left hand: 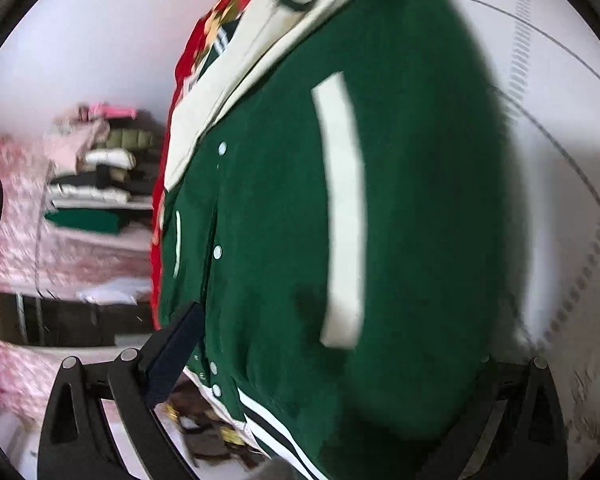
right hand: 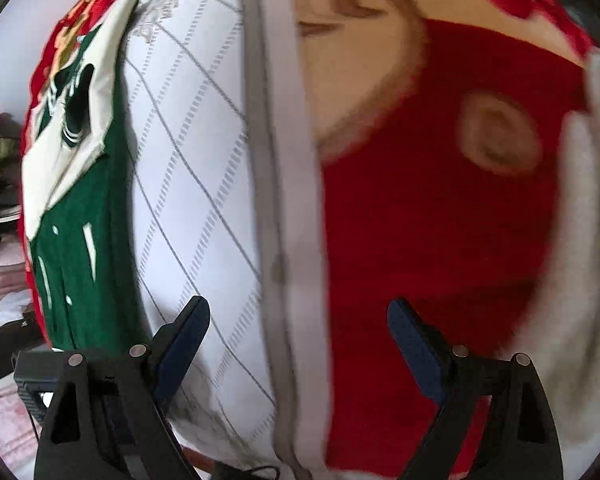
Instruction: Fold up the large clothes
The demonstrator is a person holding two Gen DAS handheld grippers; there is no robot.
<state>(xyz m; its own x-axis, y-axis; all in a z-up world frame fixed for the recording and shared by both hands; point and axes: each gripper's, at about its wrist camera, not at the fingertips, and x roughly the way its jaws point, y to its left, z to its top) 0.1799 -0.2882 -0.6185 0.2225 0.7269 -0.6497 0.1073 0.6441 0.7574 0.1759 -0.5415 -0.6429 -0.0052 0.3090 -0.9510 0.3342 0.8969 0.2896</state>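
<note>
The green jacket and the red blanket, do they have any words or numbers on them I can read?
None can be read.
Green varsity jacket: only plain white stripes and snap buttons, no letters.
Red blanket: tan swirls, no words.
White quilted mattress: stitched lines only.
Stack of folded clothes: too blurred to tell.

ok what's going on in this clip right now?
A green varsity jacket with cream sleeves and white snap buttons lies spread on a white quilted mattress. The left gripper is low over the jacket's striped hem; one finger is hidden, so its state is unclear. The right gripper is open and empty over the mattress edge and a red patterned blanket.
</note>
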